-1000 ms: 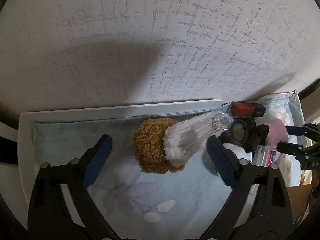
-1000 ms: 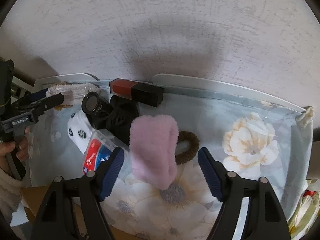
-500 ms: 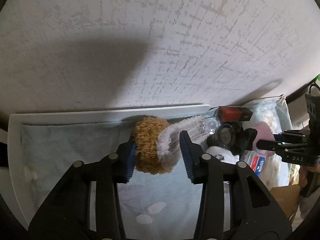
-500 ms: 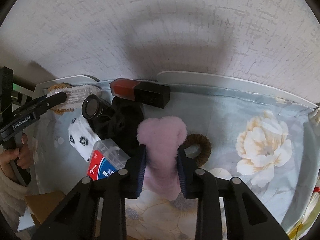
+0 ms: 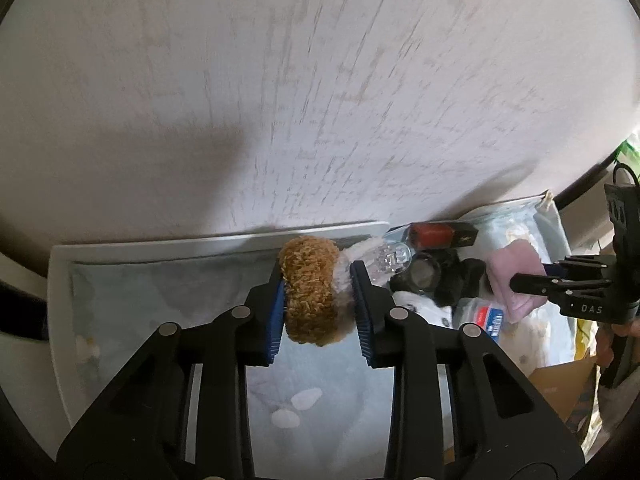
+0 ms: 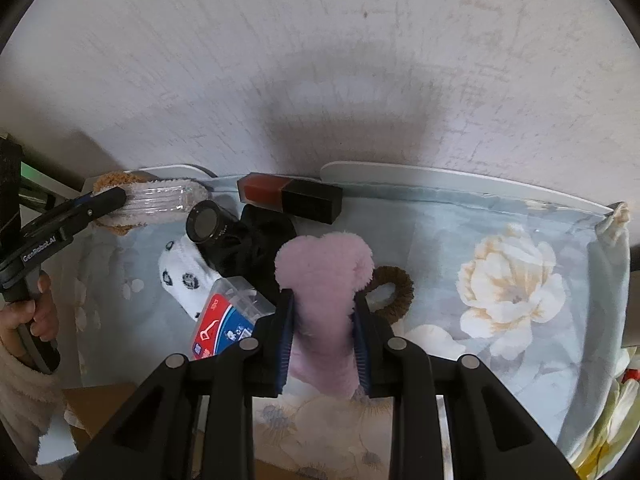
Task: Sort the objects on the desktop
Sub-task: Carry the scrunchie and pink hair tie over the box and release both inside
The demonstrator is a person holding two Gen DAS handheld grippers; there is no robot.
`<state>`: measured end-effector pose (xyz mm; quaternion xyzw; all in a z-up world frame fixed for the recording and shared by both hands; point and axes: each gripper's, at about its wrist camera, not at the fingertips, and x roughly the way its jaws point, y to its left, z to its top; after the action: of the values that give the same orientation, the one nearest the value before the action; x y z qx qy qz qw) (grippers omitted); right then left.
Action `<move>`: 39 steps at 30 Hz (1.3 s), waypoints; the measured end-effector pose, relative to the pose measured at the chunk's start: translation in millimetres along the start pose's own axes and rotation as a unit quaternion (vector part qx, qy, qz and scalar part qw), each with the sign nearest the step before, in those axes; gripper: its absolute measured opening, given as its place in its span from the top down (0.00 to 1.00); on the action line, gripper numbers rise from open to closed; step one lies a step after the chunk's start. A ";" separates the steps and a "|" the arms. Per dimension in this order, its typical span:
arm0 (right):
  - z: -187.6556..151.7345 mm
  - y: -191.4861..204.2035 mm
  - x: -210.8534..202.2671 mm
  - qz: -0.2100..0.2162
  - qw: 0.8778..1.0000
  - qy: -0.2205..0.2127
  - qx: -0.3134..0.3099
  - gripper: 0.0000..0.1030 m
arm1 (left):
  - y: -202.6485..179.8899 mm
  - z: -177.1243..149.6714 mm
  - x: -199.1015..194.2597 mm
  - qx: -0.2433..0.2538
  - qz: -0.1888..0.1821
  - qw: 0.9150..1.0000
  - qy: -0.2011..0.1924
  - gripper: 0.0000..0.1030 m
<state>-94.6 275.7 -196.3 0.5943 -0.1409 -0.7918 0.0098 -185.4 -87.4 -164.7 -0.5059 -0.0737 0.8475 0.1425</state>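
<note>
Left wrist view: left tongs [image 5: 320, 304] clamped on brown fluffy scrunchie [image 5: 310, 288], lifted just above pale blue cloth [image 5: 160, 300] near white tray [image 5: 60, 320]; clear bottle [image 5: 390, 262] touching its right side.

Right wrist view: right tongs [image 6: 323, 334] pinched around pink fluffy scrunchie [image 6: 324, 280] over flowered cloth [image 6: 480, 240]; brown hair tie [image 6: 394, 294] just beside, lipstick box [image 6: 290, 197] and floss pick box [image 6: 230, 320] nearby.

A white counter [image 6: 460, 178] carries a pale blue floral cloth [image 6: 512, 280]; on it lie a brown hair tie [image 6: 394, 292], lipstick box [image 6: 292, 198], floss-pick box [image 6: 228, 320] and spotted sock [image 6: 182, 272].
</note>
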 end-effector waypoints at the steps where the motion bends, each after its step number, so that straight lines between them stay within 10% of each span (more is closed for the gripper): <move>1: -1.3 0.0 -4.5 0.000 1.000 -0.004 -0.001 0.76 | -1.1 0.7 -5.3 0.000 0.000 1.000 -0.003 0.74; 13: -21.4 28.8 -95.3 0.011 0.997 -0.054 -0.056 0.76 | -37.3 -2.6 -129.8 0.021 0.009 0.998 -0.066 0.74; 23: -88.4 63.8 -146.8 0.043 0.985 -0.076 -0.148 0.76 | -96.0 -78.0 -205.6 0.048 0.008 0.996 -0.072 0.74; 39: -173.2 67.6 -128.1 0.098 0.971 -0.014 -0.217 0.76 | -147.6 -195.9 -178.8 -0.006 0.044 0.999 -0.015 0.73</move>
<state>96.2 197.6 -104.3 0.5498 -0.0239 -0.8070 0.2140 91.4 -7.7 -68.8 -0.4964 -0.0587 0.8603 0.1003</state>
